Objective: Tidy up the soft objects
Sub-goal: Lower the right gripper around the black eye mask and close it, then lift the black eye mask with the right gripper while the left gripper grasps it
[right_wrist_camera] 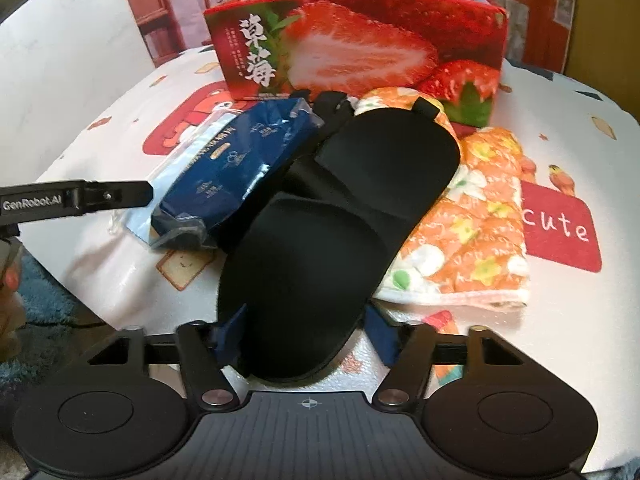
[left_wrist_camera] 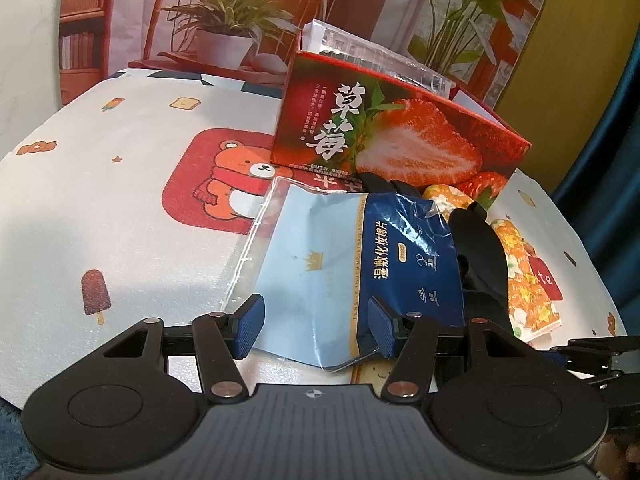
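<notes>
Pick-up step: right gripper (right_wrist_camera: 304, 332) is straddling the near end of the black sleep mask (right_wrist_camera: 340, 216), jaws either side of it; whether the blue pads actually press on it can't be told, the mask hides them. Left gripper (left_wrist_camera: 316, 324) has the blue cotton-pad pack (left_wrist_camera: 360, 264) lying between its fingers, but the left pad stands clear of the pack, so jaws open, no grip. The mask lies across a flowered orange cloth (right_wrist_camera: 480, 220) and just beside the pack, all in front of the red strawberry box (right_wrist_camera: 360, 48), which stands open-topped on the cartoon-print table cover (left_wrist_camera: 120, 208). Next move probably: close firmly on the mask, lift it clear without dragging the cloth, carry it to the box.
</notes>
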{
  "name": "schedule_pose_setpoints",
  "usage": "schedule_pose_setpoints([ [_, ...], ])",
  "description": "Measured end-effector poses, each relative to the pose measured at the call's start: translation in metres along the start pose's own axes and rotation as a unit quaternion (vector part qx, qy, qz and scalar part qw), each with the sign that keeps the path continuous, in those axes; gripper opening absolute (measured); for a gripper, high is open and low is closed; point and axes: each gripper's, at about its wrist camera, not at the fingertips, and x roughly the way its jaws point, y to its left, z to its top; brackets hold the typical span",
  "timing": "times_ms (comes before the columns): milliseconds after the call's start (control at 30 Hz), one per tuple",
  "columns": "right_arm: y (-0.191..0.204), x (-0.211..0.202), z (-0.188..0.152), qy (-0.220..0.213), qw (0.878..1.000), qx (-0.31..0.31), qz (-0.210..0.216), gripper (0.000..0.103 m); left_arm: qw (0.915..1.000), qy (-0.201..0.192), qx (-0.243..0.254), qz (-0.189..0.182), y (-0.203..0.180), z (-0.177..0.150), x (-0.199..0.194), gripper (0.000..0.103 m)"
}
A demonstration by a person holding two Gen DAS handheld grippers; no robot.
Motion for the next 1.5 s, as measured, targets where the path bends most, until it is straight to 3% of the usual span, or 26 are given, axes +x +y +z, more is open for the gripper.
schedule_pose_setpoints([
  [200,-0.01,-0.006,0.003,-0.012,0.999,0.034,0.038,0.02,1.0,-0.001,-0.005,0.0,0.002,0.001,0.0,0.06],
  [267,-0.017,-0.014,0.007,-0.033,0.997,0.052,0.05,0.014,1.0,-0.002,-0.004,0.0,0.002,0.001,0.0,0.06],
  [400,-0.035,-0.031,0.014,-0.086,0.988,0.104,0.076,0.012,1.0,-0.003,-0.007,0.0,0.002,0.001,0.0,0.06],
  [500,-0.052,-0.039,0.022,-0.12,0.974,0.161,0.105,0.011,0.9999,-0.004,-0.013,0.0,0.005,0.003,-0.001,0.06],
  [633,-0.064,-0.031,0.034,-0.115,0.952,0.235,0.156,0.012,0.9992,-0.013,-0.036,0.003,0.011,0.007,-0.004,0.06],
  [833,-0.035,-0.003,0.064,-0.088,0.945,0.243,0.199,0.012,0.9972,-0.028,-0.069,0.011,0.022,0.01,-0.008,0.061],
  [1033,-0.01,0.024,0.09,-0.076,0.942,0.242,0.221,0.014,0.995,-0.038,-0.091,0.017,0.031,0.013,-0.009,0.062],
  [1133,-0.006,0.038,0.098,-0.064,0.942,0.241,0.227,0.024,0.9947,-0.037,-0.094,0.019,0.032,0.014,-0.007,0.066],
  [1200,-0.003,0.044,0.099,-0.055,0.946,0.238,0.214,0.034,0.9951,-0.034,-0.092,0.019,0.032,0.015,-0.005,0.068],
  [1367,-0.009,0.035,0.096,-0.067,0.962,0.201,0.171,0.035,0.996,-0.028,-0.085,0.007,0.024,0.026,0.003,0.075],
  [1500,-0.027,0.016,0.094,-0.09,0.968,0.179,0.149,0.041,0.9974,-0.026,-0.065,-0.014,0.008,0.034,0.01,0.08],
])
